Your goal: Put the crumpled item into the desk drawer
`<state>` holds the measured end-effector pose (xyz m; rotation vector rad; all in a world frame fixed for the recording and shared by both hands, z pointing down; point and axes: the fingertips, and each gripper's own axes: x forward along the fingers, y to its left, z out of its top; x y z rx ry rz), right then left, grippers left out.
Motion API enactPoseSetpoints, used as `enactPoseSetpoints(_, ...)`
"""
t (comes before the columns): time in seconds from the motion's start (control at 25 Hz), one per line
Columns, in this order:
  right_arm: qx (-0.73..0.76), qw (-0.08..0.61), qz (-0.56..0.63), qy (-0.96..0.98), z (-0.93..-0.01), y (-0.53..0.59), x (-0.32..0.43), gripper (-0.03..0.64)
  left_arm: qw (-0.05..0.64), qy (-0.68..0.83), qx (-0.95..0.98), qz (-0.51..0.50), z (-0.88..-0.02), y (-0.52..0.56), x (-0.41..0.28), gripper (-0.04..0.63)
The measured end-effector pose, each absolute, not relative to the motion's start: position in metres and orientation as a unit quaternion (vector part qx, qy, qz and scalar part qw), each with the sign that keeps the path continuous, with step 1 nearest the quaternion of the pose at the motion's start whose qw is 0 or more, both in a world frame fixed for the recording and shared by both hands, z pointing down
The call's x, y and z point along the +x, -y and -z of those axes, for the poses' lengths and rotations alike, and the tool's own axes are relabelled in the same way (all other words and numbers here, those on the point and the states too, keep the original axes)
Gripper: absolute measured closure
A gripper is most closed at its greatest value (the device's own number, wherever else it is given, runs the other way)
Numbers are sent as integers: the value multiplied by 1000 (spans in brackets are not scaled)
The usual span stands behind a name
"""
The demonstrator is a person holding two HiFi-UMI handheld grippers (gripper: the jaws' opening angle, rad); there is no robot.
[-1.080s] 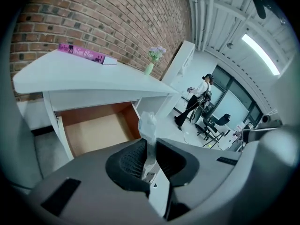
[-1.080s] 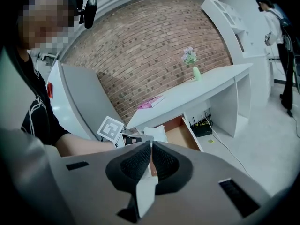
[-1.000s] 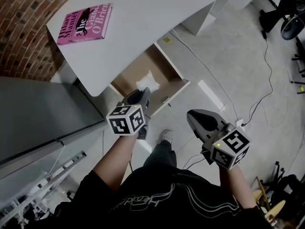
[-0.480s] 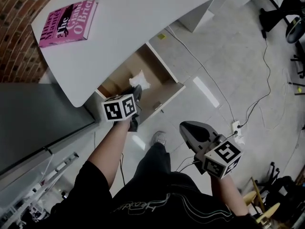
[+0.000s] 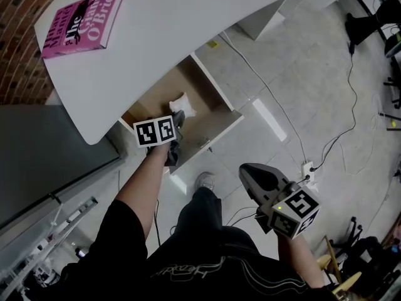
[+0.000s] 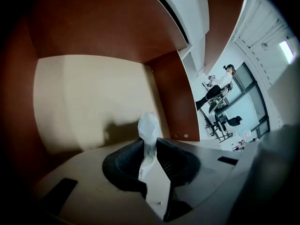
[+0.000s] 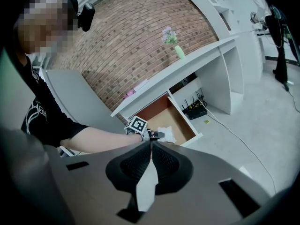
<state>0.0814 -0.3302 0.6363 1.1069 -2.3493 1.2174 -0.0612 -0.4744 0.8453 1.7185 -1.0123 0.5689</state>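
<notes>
My L arm reaches fwd over open drawer (image 5: 212, 88), L hand-held gripper (image 5: 178, 119) jaws just opening w/ crumpled paper (image 6: 149, 125) between pads, inside drawer; R hand-held gripper (image 5: 250, 170) low near my waist, jaws together, empty.

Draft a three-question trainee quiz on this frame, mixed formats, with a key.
1. Where does the pink book lie?
A. on the white desktop
B. inside a cupboard
C. on the floor
2. True or false: the right tongs hold something.
3. Fill in: the left tongs have white crumpled paper between them at the open desk ____.

Key:
1. A
2. False: they are shut and empty.
3. drawer. The left tongs are opening, with the paper between them.
</notes>
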Motion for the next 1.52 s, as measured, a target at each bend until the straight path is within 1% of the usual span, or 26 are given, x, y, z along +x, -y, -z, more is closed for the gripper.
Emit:
enactPoseSetpoints(0.04, 382, 137, -420, 812, -637, 331, 83, 574, 511, 419, 712, -236, -849, 473, -61, 507)
enactPoseSetpoints(0.2, 378, 132, -425, 812, -643, 334, 80, 574, 521, 435, 694, -241, -861, 475, -70, 403)
enactPoseSetpoints(0.28, 372, 135, -427, 813, -645, 332, 77, 574, 517, 451, 687, -238, -860, 477, -74, 364)
enactPoseSetpoints(0.4, 367, 136, -423, 817, -642, 335, 75, 574, 510, 473, 682, -223, -854, 481, -77, 283)
enactPoseSetpoints(0.48, 367, 137, -415, 821, -637, 338, 75, 574, 508, 484, 680, -213, -846, 482, -79, 257)
enactPoseSetpoints(0.64, 351, 142, -384, 842, -621, 339, 70, 574, 508, 486, 687, -183, -819, 479, -76, 247)
enactPoseSetpoints(0.84, 331, 105, -373, 861, -582, 330, 62, 575, 513, 465, 709, -134, -760, 454, -66, 249)
enactPoseSetpoints(1.0, 313, 70, -387, 864, -530, 306, 58, 574, 515, 444, 723, -125, -701, 414, -59, 257)
enactPoseSetpoints(1.12, 312, 60, -357, 879, -493, 288, 64, 575, 506, 433, 738, -112, -649, 383, -56, 304)
enactPoseSetpoints(1.28, 306, 78, -305, 898, -449, 252, 70, 574, 485, 410, 767, -90, -568, 327, -43, 390)
enactPoseSetpoints(1.4, 292, 57, -319, 900, -405, 218, 69, 575, 450, 392, 800, -68, -498, 283, -30, 436)
enactPoseSetpoints(1.52, 278, 44, -279, 918, -363, 192, 68, 574, 411, 353, 839, -53, -432, 240, -10, 482)
